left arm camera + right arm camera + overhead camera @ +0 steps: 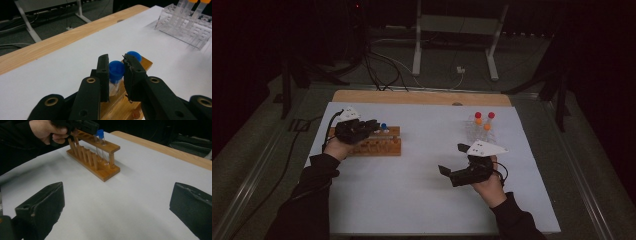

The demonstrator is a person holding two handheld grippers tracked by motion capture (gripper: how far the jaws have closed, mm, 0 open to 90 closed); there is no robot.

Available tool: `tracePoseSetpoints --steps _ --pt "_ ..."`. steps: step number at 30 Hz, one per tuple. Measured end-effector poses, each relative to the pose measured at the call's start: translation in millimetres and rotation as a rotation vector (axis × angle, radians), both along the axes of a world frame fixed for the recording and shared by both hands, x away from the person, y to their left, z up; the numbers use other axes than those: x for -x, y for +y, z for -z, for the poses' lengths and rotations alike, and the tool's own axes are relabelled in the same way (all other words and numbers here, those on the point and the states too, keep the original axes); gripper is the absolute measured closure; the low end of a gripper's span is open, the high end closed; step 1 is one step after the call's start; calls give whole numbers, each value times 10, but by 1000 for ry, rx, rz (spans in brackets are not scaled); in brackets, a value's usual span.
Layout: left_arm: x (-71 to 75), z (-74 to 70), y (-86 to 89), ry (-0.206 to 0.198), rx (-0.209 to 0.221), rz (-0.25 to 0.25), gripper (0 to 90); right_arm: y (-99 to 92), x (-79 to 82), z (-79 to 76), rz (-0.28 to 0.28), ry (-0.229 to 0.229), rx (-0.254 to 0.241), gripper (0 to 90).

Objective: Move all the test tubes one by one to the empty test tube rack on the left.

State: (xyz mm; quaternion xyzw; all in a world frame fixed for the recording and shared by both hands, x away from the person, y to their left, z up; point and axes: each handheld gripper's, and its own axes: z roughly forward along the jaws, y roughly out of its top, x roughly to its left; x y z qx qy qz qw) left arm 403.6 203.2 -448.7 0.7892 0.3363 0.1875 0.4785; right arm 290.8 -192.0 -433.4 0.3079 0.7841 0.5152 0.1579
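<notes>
White paper covers the table [422,200]. At the wooden rack [100,167], the left gripper [116,75] is clamped on a blue-capped tube [116,71] standing in its hole; keeping it vertical should avoid jamming. Near the rack, the right gripper [451,159] waits, jaws wide apart.

Black sleeves are worn on both forearms. Each black tool, left tool [373,126] and right tool [451,160], is topped by a grey three-cornered plate; brass-coloured rivets are set in the left tool's arms.
</notes>
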Motion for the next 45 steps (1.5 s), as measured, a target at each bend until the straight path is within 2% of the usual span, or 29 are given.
tracePoseSetpoints --steps 1,4,9,14,16,19,22,28,31,37,39,45 --pt "1 -2 1 4 0 2 754 -6 -1 -5 1 -2 -2 0" --pt "33 -32 29 6 13 8 647 -29 -3 -23 6 -8 -6 0" --pt "152 -124 73 -15 38 20 497 -123 -15 -103 27 -27 -21 0" --pt "320 -203 62 -19 52 41 235 -292 -35 -231 69 -64 -27 1" --pt "386 -223 52 -11 71 53 162 -373 -55 -269 86 -68 -32 1" --pt "480 -236 26 9 97 95 85 -486 -90 -302 111 -67 -33 1" --pt "596 -224 -31 24 100 149 19 -592 -133 -310 146 -64 -25 1" --pt "798 -169 -152 25 113 215 19 -742 -244 -231 212 -45 5 2" --pt "878 -140 -213 23 117 247 19 -811 -307 -155 246 -31 9 40" --pt "955 -94 -298 31 118 284 19 -931 -442 1 306 -7 43 99" --pt "962 -81 -309 41 127 294 19 -969 -488 51 313 5 51 186" --pt "977 -36 -333 49 126 303 19 -1062 -649 168 359 53 71 366"
